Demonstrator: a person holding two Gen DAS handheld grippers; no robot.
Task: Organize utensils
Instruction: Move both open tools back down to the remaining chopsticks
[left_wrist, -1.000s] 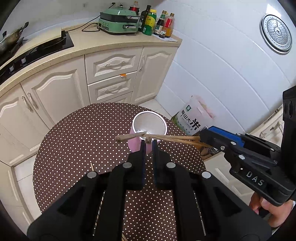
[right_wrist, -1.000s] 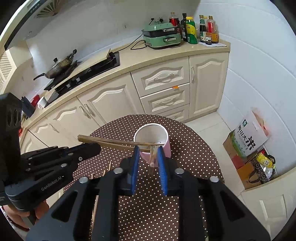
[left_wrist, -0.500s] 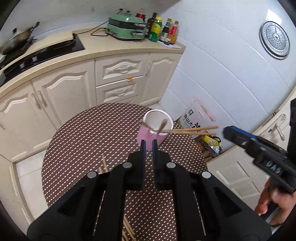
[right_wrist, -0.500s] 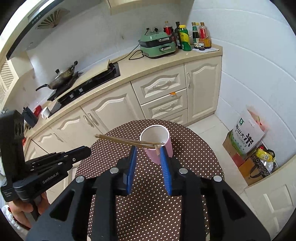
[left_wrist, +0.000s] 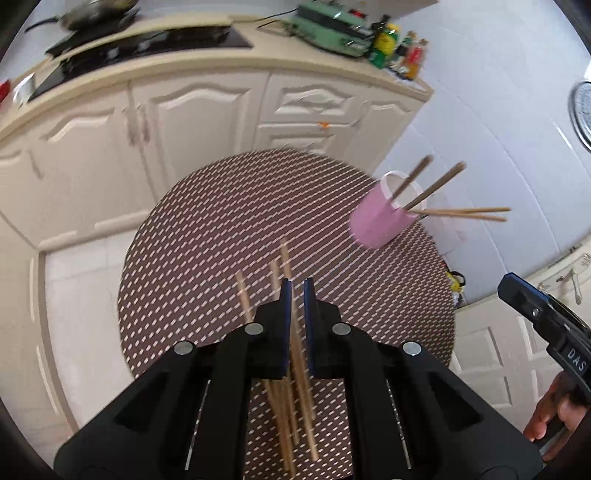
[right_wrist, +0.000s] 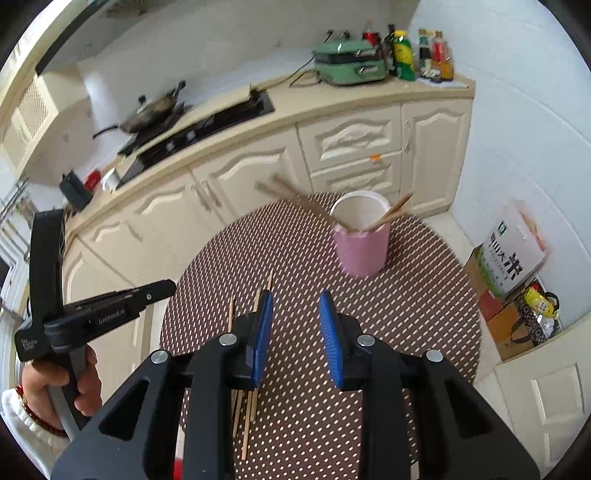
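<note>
Chopsticks (left_wrist: 291, 373) lie loose on the dotted tabletop (left_wrist: 207, 236), bunched directly under the left gripper (left_wrist: 297, 291). Its fingers (left_wrist: 285, 325) are drawn together with only a narrow slit between them, and they hold nothing; the sticks show through that slit, down on the cloth. The long axis of the bundle runs roughly in line with these fingers, pointing away toward the cabinets, so gripping across the sticks looks to need the fingers opened and lowered, perhaps with some roll of the wrist. The right gripper (right_wrist: 295, 306) has its fingers (right_wrist: 330, 332) parted and empty; from its view the same sticks (right_wrist: 245, 413) lie off to the left of its fingers, partly hidden beneath them. The left hand therefore seems the nearer one for the next pick. Beyond the bundle and to its right stands the pink cup (left_wrist: 380, 218), well apart from it, already holding several chopsticks that lean out over its rim.
</note>
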